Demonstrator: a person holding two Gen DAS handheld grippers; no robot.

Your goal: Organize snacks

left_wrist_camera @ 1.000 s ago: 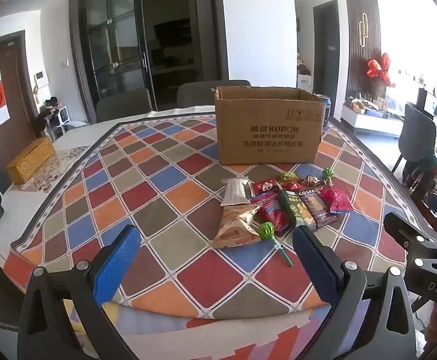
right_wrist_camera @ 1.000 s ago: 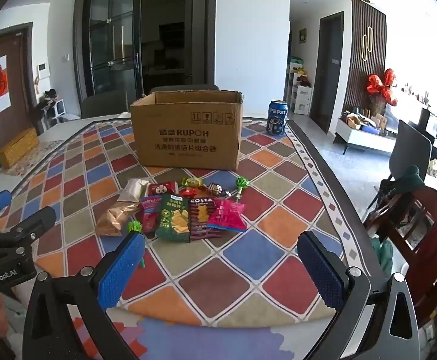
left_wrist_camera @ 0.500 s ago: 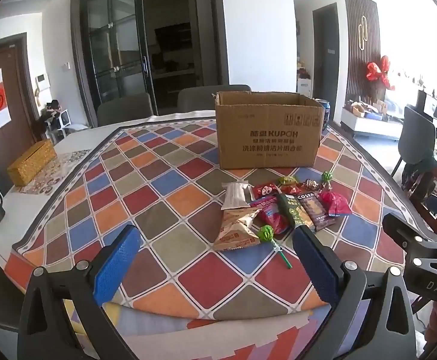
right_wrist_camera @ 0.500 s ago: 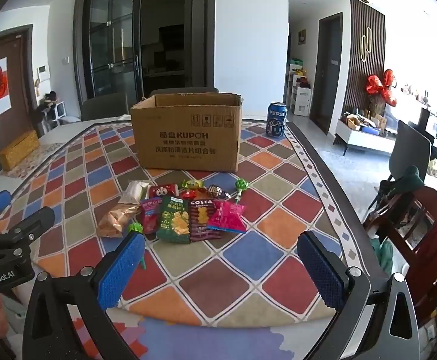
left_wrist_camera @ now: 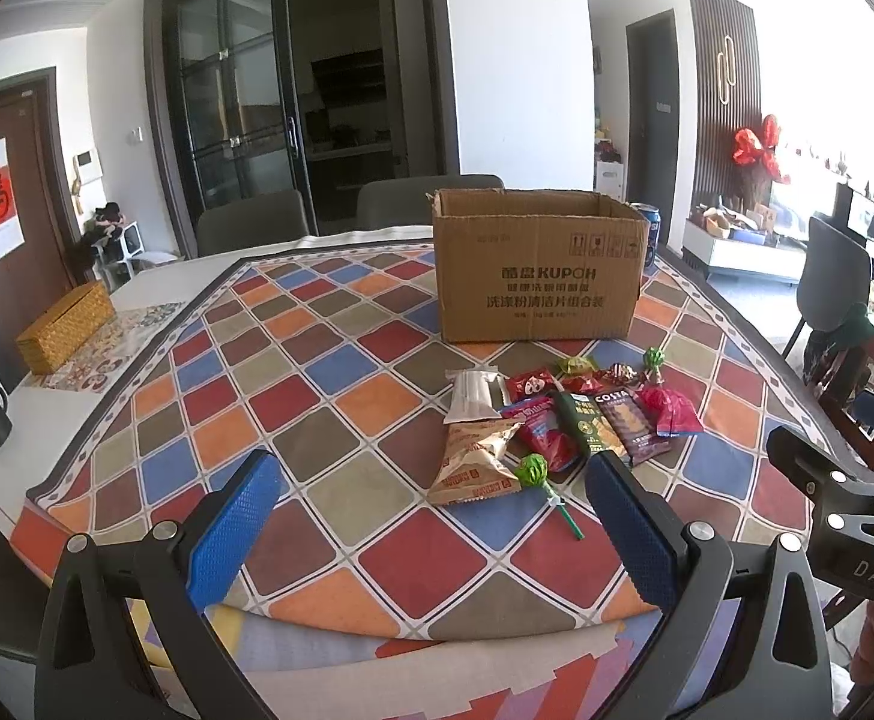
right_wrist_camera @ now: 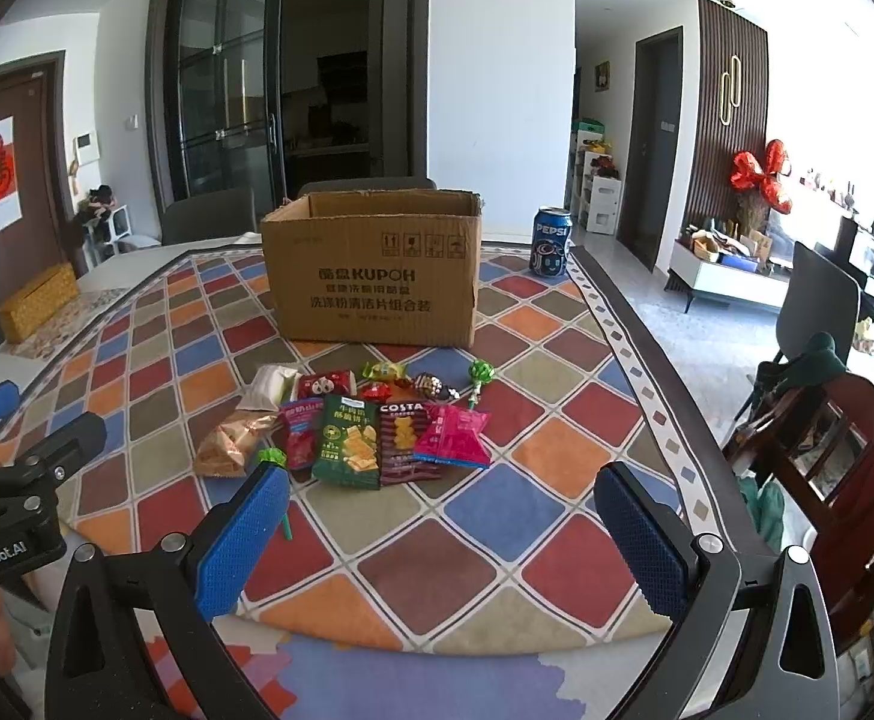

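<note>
Snacks [right_wrist_camera: 371, 420] lie clustered on the table [left_wrist_camera: 341, 498] just near of the open box [right_wrist_camera: 371, 276], light, crinkly, slippery packets, likely best pinched at a sealed edge; left tool [left_wrist_camera: 431, 528] and right tool [right_wrist_camera: 437, 534] both spread, empty, with open room near and right.

Snacks [left_wrist_camera: 563, 420] before box [left_wrist_camera: 539, 276]; jaws apart

Both wrist views low at near table edge [left_wrist_camera: 47, 498], facing cardboard box [right_wrist_camera: 371, 276]; share snacks.
</note>
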